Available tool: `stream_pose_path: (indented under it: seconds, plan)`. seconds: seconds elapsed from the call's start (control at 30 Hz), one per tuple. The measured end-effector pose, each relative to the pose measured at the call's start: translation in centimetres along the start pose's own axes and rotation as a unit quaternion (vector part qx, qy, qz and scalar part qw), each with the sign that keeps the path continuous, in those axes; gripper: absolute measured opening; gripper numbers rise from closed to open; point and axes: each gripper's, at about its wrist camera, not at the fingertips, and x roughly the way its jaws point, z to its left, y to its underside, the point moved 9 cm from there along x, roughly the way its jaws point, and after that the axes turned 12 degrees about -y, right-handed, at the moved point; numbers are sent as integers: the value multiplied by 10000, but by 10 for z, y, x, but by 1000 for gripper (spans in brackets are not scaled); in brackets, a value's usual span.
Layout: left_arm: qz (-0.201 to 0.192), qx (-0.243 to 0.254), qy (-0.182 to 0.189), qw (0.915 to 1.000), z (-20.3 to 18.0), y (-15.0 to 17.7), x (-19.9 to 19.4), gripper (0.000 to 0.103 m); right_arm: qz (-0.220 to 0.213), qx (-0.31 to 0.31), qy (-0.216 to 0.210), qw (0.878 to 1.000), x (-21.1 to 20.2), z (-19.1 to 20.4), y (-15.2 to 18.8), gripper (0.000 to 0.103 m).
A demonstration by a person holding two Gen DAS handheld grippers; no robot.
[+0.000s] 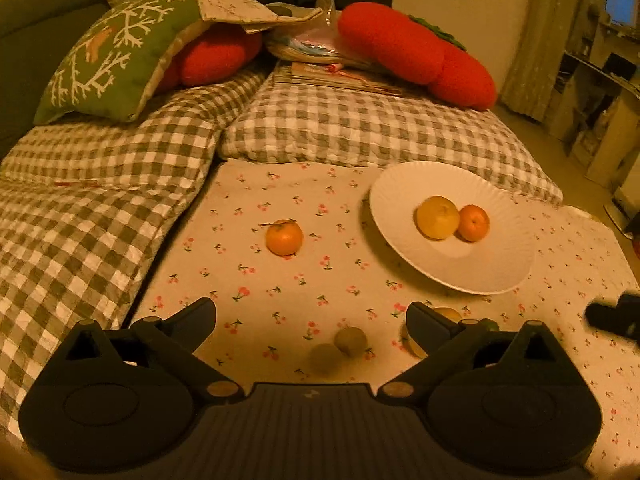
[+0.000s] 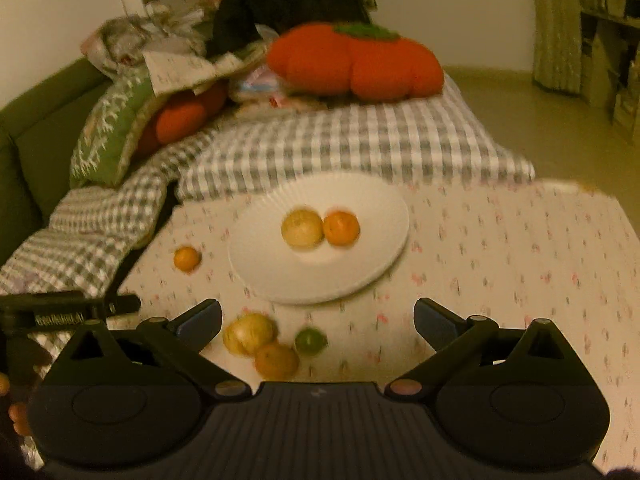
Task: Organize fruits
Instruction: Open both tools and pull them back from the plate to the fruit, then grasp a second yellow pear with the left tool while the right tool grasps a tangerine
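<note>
A white plate [image 1: 492, 272] [image 2: 280, 280] on the cherry-print cloth holds a yellow fruit [image 1: 438, 217] [image 2: 302, 228] and a mandarin [image 1: 473, 222] [image 2: 341, 227]. A loose mandarin [image 1: 284, 237] [image 2: 187, 258] lies left of the plate. Two kiwis [image 1: 351, 341] [image 1: 327, 358] lie between my left gripper's [image 1: 312, 322] open, empty fingers. A yellow fruit [image 1: 448, 313] sits behind its right finger. My right gripper [image 2: 318, 320] is open and empty above a yellow fruit [image 2: 250, 333], an orange [image 2: 277, 360] and a green lime [image 2: 311, 341].
Grey checked cushions [image 1: 360, 128], a green pillow [image 1: 112, 56] and red tomato-shaped pillows [image 1: 416, 52] [image 2: 356, 60] lie behind the cloth. The other gripper shows at the edge of each view, the right one [image 1: 612, 314] and the left one [image 2: 68, 310]. Floor and shelves are at far right.
</note>
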Motion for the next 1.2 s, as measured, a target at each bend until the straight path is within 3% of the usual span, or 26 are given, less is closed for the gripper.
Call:
stream_pose_path:
  seconds: [0.13,0.3,0.53,0.77,0.97,1.2]
  plan:
    - [-1,242,33,9997,-15,3,-2,93,218,-182,-80,9996,4,11,12,100]
    - [12,557,-63,9984,-29,8,0,92,286,-421,133,9986,6,16,20,100]
    - [232,475,151,9985,-34,16,19,90,618,-778,222,9948,25,27,37,97]
    - [205,313,681,9970,-62,17,28,90,716,-1046,452,9909,39,25,41,92]
    - [213,515,697,9960,-76,22,40,90,648,-1077,396,9913,48,22,38,84]
    - [286,483,832,9949,-81,24,51,80,625,-1235,380,9896,62,24,38,73]
